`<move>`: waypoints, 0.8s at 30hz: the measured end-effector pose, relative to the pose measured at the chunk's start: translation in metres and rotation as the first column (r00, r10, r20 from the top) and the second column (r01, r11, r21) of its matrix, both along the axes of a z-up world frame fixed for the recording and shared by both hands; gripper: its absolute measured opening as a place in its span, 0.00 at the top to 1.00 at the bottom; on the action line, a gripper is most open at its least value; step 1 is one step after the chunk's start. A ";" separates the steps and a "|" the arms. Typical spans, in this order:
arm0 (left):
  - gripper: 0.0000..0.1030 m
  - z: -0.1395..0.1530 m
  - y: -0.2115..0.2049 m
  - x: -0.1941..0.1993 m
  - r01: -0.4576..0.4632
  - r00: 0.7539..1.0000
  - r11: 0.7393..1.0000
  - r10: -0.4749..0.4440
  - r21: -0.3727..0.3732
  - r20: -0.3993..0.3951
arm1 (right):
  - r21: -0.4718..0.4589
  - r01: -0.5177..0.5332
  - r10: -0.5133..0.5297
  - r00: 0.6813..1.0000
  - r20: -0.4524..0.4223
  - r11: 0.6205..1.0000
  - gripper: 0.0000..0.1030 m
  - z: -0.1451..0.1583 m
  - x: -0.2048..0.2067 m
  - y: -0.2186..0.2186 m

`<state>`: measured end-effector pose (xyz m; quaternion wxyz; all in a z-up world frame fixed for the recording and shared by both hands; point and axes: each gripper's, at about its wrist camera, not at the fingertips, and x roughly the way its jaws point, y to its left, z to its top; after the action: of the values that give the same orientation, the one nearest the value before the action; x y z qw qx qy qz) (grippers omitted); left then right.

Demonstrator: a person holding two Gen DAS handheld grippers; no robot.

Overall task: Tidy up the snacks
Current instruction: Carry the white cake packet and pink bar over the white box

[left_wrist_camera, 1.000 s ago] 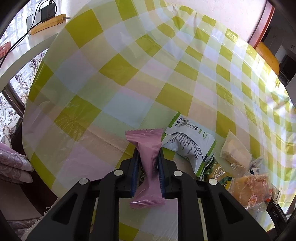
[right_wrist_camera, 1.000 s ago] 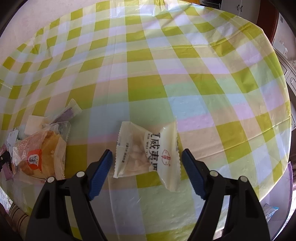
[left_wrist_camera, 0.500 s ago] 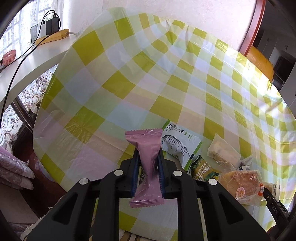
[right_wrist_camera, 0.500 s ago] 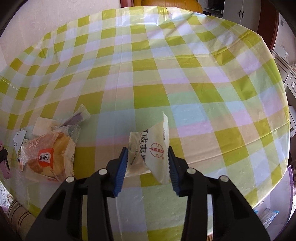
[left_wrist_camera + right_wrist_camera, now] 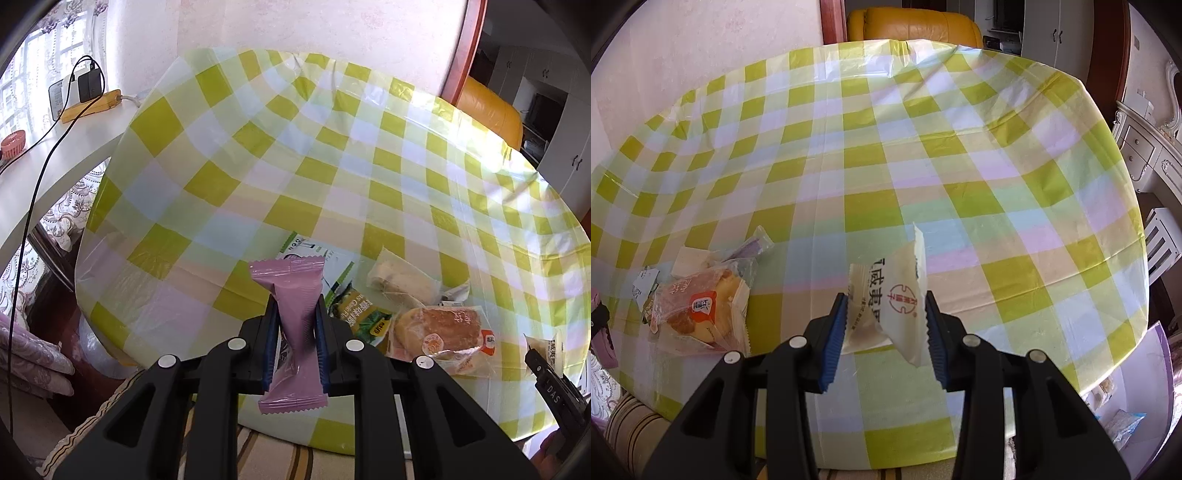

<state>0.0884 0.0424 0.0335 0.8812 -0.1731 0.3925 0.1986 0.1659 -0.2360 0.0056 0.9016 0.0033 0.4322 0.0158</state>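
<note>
With both tools closed, left tool (image 5: 295, 328) on pink bar (image 5: 295, 314), right tool (image 5: 886, 317) on white packet (image 5: 890, 299), we judge carrying underway; placing follows.

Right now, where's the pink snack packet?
The pink snack packet is pinched in the left claw, raised above the table's near edge in the left wrist view, just left of the green-and-white bag and the wrapped bread.
</note>
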 end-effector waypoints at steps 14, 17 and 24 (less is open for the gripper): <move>0.83 0.017 -0.076 -0.008 0.185 0.982 0.983 -0.185 -0.013 0.026 | 0.048 0.033 -0.034 0.999 0.019 0.998 0.61 0.015 -0.038 -0.040; 0.83 0.019 -0.093 -0.008 0.231 0.972 0.973 -0.231 -0.013 0.035 | 0.054 0.043 -0.044 0.999 0.021 0.998 0.61 0.018 -0.046 -0.051; 0.82 0.023 -0.132 -0.007 0.353 0.935 0.935 -0.351 -0.044 0.042 | 0.064 0.083 -0.084 0.996 0.017 0.995 0.61 0.025 -0.068 -0.082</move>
<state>0.0819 -0.0899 0.0566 0.9043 -0.1260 0.4072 0.0246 0.0975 -0.3181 0.0309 0.9052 0.0496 0.4220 -0.0084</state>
